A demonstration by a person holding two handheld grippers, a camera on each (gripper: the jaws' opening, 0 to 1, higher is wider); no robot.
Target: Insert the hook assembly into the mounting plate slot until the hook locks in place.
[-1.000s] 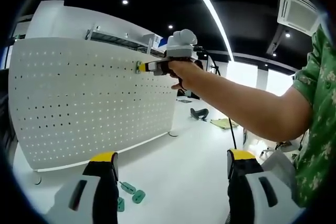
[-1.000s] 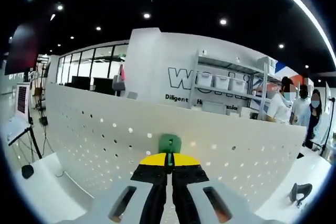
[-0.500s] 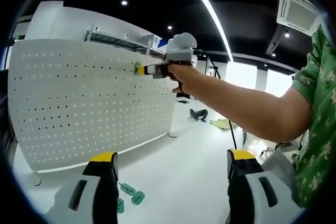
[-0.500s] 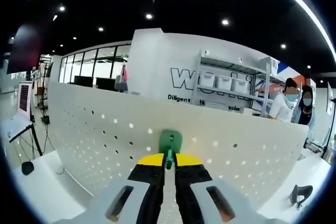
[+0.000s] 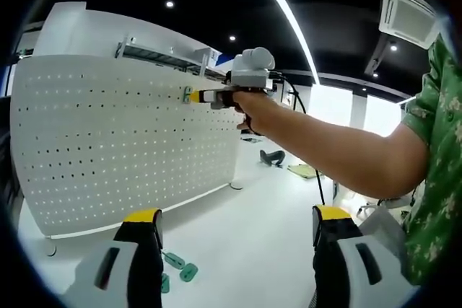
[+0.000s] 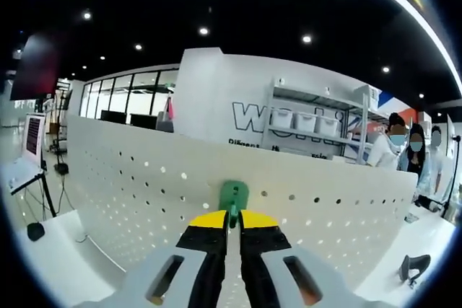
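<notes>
Small green hook (image 6: 234,195), judged light, rigid plastic, clamped by its tail in right gripper (image 6: 232,216) fingers against pegboard (image 6: 130,192); left gripper (image 5: 231,230) fingers apart, empty.

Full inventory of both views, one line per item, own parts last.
pegboard panel: 1, white with rows of holes, upright on the table.
green hook: 1, green, against the pegboard panel near its top edge, pinched in the right hand-held gripper.
green pieces: about 3, green, lying on the table below the panel, in the left gripper view.
table: 1, white, under the panel.
shelf with bins: 1, white, behind the panel.
dark object: 1, black, on the white surface at far right of the right gripper view; type unclear.
bystanders: 3, standing behind the panel at right.
left hand-held gripper: 1, yellow-tipped, jaws apart, holding nothing.
right hand-held gripper: 1, yellow-tipped, jaws closed on the green hook.
person's arm: 1, green patterned sleeve, reaching to the panel.
</notes>
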